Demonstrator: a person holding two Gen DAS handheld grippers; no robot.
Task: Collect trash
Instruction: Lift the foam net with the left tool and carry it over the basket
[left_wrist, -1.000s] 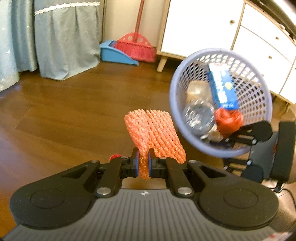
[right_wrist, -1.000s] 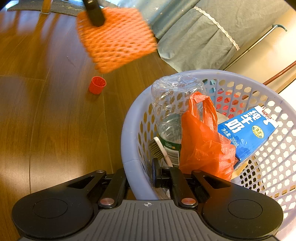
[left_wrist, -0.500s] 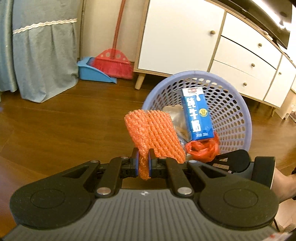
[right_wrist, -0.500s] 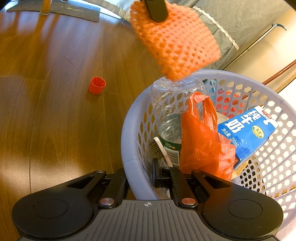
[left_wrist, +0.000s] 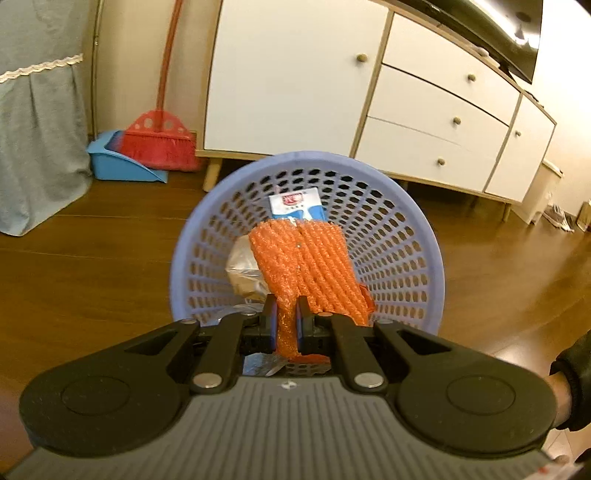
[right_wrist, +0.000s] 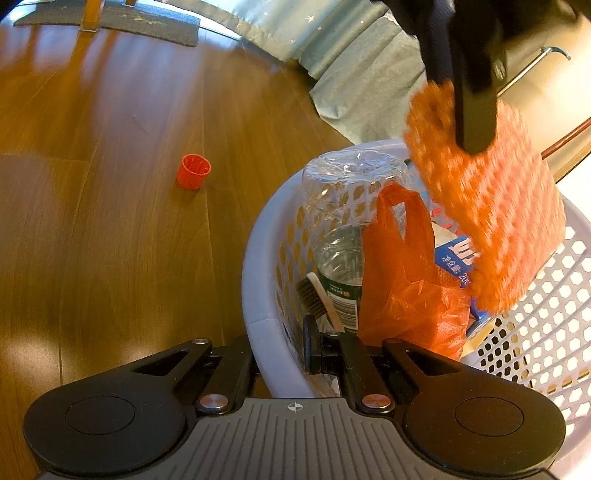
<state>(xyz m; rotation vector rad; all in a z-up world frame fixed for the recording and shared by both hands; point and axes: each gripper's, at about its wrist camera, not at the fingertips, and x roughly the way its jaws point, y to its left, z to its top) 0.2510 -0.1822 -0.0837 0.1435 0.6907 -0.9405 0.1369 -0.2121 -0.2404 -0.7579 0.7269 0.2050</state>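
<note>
— Wood floor on your far left holds the one stray piece I can see: a red bottle cap (right_wrist: 193, 171), lying well apart from the basket (right_wrist: 258, 295). Leave it for now?

— Yes, both your tools are busy. Your right gripper (right_wrist: 280, 350) is clamped on the near rim, one finger outside the wall and one inside, so the basket sits tipped with its mouth toward your other hand.

— And moving right across what's inside?

— A clear plastic bottle (right_wrist: 347, 206) stands against the near wall with a brush (right_wrist: 317, 291) beside it, then an orange plastic bag (right_wrist: 402, 280), then the blue milk carton (left_wrist: 295, 205) at the back.

— Where is the net?

— Your left gripper (left_wrist: 287, 317) is pinched nearly closed on one edge of the orange foam net (left_wrist: 303, 266), which hangs over the basket's open mouth, above the bag and carton, not yet inside.

— So I let go?

— I'd judge so. It is light and floppy, so part the fingers while it is well within the rim, or it may catch on the edge and slide out.
</note>
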